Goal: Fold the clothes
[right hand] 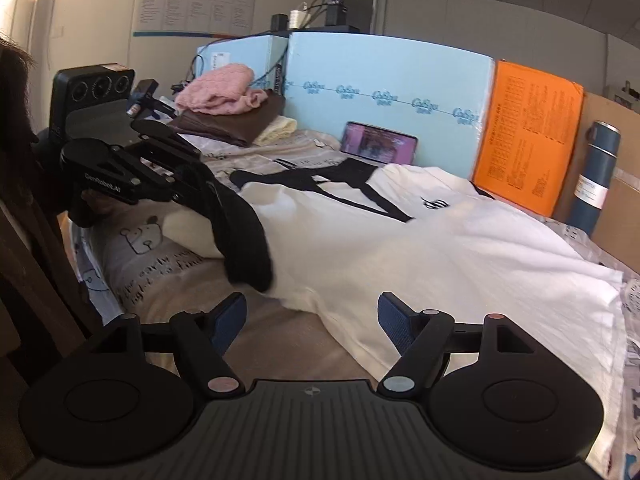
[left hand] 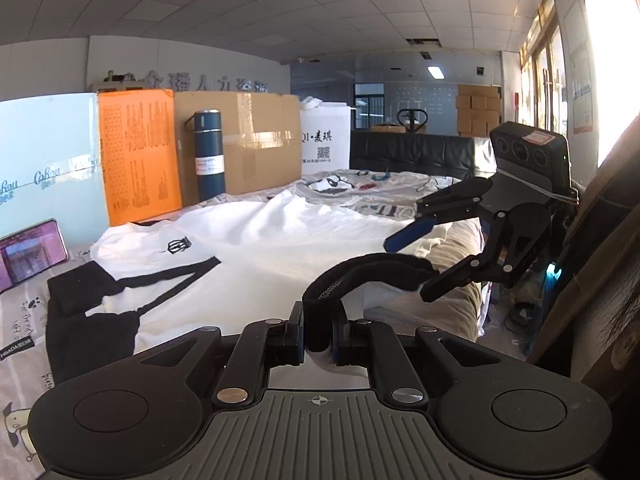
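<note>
White cotton T-shirt with black sleeves [right hand: 420, 248] lies mostly spread; my left gripper [left hand: 318, 346] clenches its black sleeve [left hand: 372, 270], right gripper [right hand: 312, 320] released. Folds remain.

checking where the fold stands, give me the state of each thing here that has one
left gripper: shut on the black sleeve, lifted
right gripper: open, empty
white t-shirt with black trim: spread flat on the bed, unfolded
phone: screen on, propped up
dark blue flask: upright, lid on
pink knit garment: piled on folded clothes

White black-striped shirt [right hand: 420, 248], orange board [right hand: 528, 136]
</note>
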Tool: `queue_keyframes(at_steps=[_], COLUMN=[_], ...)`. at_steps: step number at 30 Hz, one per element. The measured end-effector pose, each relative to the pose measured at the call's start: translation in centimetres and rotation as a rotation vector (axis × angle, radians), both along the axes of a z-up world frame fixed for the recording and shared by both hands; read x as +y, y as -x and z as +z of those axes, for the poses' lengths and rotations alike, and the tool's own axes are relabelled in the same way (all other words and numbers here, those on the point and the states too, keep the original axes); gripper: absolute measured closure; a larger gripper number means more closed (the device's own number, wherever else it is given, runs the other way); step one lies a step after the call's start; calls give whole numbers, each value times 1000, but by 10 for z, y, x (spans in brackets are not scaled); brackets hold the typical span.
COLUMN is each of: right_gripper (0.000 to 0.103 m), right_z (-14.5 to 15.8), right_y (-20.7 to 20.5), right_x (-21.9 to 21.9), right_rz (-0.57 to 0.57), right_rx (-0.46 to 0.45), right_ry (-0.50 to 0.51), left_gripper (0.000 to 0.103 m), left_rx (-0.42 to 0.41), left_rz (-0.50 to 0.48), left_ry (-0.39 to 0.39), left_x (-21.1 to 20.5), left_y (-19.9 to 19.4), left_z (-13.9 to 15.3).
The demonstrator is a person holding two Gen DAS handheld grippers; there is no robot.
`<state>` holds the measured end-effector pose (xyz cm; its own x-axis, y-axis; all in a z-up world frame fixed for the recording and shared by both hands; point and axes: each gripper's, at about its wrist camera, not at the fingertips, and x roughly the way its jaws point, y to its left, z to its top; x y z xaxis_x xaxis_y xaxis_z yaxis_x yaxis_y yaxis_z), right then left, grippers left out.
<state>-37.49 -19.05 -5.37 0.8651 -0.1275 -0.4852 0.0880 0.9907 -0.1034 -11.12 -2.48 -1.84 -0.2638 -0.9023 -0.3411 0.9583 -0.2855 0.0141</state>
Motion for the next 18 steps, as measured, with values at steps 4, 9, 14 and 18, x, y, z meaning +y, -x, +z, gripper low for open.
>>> queue_keyframes(at_steps=[4, 9, 14, 18], right_gripper=[31, 31, 34, 75], right_z=[-5, -8, -6, 0], right_y=[20, 43, 61, 66], right_x=[-12, -34, -54, -62], right_rz=[-112, -225, -285, -278], right_rx=[82, 131, 193, 226], right_ry=[58, 71, 90, 119], left_gripper=[92, 92, 92, 92], left_rx=[34, 89, 119, 145], left_rz=[23, 33, 77, 111], left_ry=[18, 27, 51, 75], left_x=[-6, -15, -22, -27], left_y=[-7, -13, -20, -26], left_z=[5, 6, 9, 11])
